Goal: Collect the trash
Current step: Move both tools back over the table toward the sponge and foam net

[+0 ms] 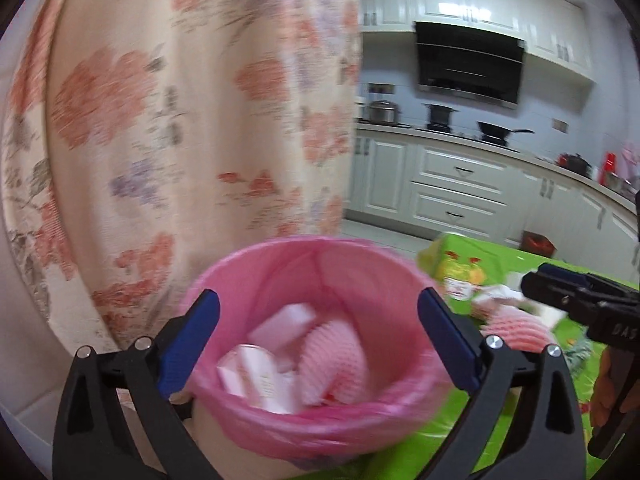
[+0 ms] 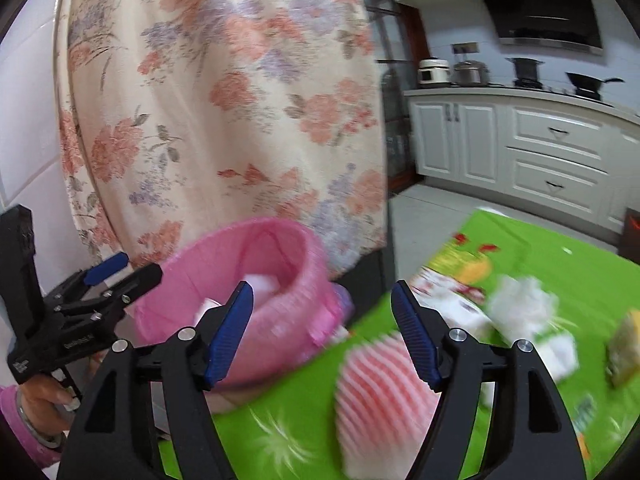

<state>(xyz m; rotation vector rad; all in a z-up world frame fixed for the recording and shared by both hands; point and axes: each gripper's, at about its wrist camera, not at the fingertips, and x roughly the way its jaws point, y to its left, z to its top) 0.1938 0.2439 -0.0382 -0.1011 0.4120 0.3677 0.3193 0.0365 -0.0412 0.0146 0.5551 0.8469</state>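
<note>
A bin lined with a pink bag (image 1: 320, 424) stands at the edge of a green table (image 1: 460, 432); inside lie white wrappers and a pink foam net (image 1: 332, 364). My left gripper (image 1: 320, 340) is open and empty, its jaws spread on either side of the bin's mouth. In the right wrist view the bin (image 2: 240, 300) is at centre left. My right gripper (image 2: 322, 332) is open and empty above a pink striped foam net (image 2: 384, 400) lying on the table (image 2: 560, 272). Crumpled white paper (image 2: 520, 304) lies further right.
A floral curtain (image 1: 180, 120) hangs behind the bin. A green printed box (image 1: 464, 268), a white carton (image 2: 560, 356) and a yellowish scrap (image 2: 624, 352) lie on the table. White kitchen cabinets (image 2: 552, 152) with pots and a hood are in the background.
</note>
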